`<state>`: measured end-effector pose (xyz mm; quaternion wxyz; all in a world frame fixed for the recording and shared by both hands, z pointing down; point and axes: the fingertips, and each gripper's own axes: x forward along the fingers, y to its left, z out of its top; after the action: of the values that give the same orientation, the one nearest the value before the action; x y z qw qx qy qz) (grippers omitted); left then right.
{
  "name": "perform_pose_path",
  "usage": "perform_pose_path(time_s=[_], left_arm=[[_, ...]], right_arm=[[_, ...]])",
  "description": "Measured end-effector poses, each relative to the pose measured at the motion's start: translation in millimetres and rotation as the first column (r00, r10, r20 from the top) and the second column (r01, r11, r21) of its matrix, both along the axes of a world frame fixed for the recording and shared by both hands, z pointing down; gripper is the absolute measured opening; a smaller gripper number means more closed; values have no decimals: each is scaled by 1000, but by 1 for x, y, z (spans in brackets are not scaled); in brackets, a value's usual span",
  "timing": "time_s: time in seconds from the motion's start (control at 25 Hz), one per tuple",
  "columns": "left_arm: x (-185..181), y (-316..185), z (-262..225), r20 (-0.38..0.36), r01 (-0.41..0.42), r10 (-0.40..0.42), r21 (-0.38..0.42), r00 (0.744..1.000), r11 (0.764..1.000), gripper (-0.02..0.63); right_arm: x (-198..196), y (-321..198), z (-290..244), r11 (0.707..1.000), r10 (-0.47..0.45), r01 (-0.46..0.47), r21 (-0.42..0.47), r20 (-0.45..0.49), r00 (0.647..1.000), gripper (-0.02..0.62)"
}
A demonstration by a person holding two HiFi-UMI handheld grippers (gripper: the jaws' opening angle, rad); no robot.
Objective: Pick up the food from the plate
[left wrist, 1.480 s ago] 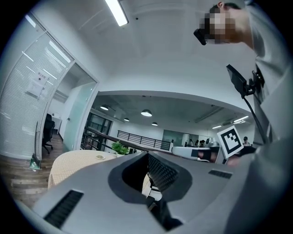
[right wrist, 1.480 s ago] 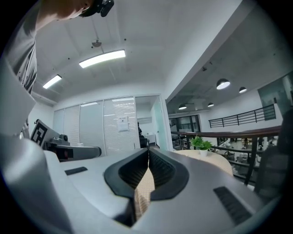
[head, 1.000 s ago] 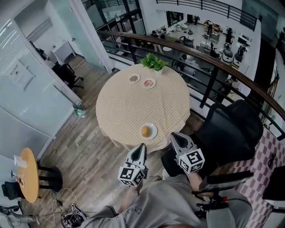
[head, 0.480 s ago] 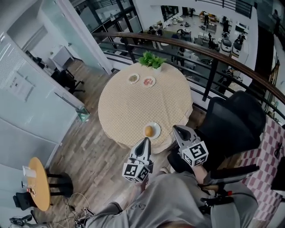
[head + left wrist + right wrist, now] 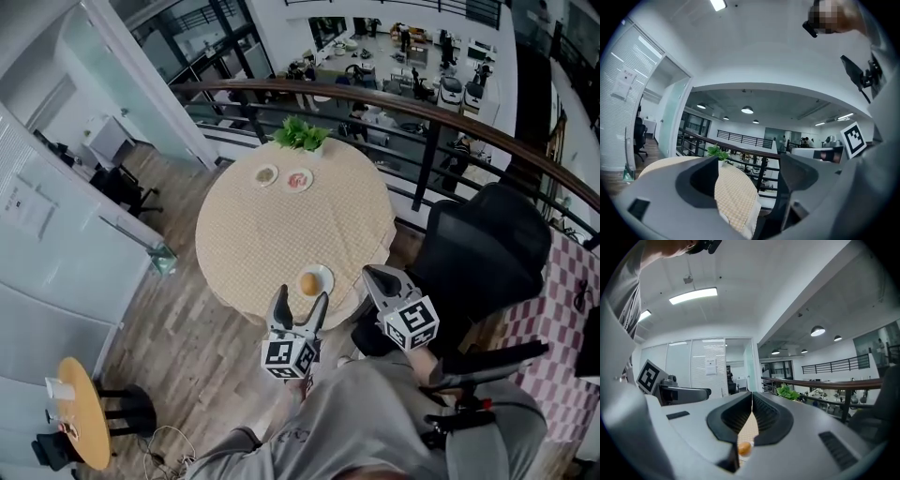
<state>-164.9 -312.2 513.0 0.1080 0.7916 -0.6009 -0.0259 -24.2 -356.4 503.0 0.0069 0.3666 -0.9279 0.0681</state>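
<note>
An orange round piece of food (image 5: pixel 307 283) lies on a white plate (image 5: pixel 320 273) at the near edge of the round checked table (image 5: pixel 281 225). My left gripper (image 5: pixel 300 302) hovers just short of the plate, below the table edge. Its jaws are opening and stand wide apart with nothing between them. In the left gripper view that gripper (image 5: pixel 749 164) frames only the table edge (image 5: pixel 736 197). My right gripper (image 5: pixel 378 275) is to the right of the plate, jaws shut and empty. In the right gripper view the food (image 5: pixel 744 447) shows through the slit under the right gripper (image 5: pixel 751 395).
Two small plates (image 5: pixel 267 174) (image 5: pixel 299 180) and a potted plant (image 5: pixel 300 134) stand at the table's far side. A black office chair (image 5: pixel 483 248) is close on the right. A curved railing (image 5: pixel 422 108) runs behind the table. A small wooden side table (image 5: pixel 80 412) stands at lower left.
The left gripper's jaws have gone from shut to wide apart. Both grippers sit a little closer to the plate, and the head view has shifted slightly.
</note>
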Motion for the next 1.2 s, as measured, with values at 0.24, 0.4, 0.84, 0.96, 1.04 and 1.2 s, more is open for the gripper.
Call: perform_pose_path(time_s=[0.24,0.4,0.84,0.96,1.04,1.2], left_arm=[[-15,-4,-1,-2,-2,3,4,1000,1000,405],[-25,-11,14,9,18,-17,-39,1000,999,405],[-55,-50,104,164,91,-39,-321,986,943,404],[-57,-60,131,208,102,-18,-397,978,912,403],[-59,-69,155,226,101,5,-452,974,886,403],[-61,-79,204,247,98,44,-533,968,840,403]], right_arm=[[-8,-4,-2,1000,23,-23,1,-9,1000,15],[-14,-4,-2,1000,18,-18,5,-25,1000,15],[-8,0,-4,1000,27,-27,6,-57,998,15],[-5,5,-6,1000,21,-21,1,-62,998,15],[-7,5,-4,1000,17,-17,-3,-65,998,15],[-7,9,-4,1000,20,-21,-6,-66,998,15]])
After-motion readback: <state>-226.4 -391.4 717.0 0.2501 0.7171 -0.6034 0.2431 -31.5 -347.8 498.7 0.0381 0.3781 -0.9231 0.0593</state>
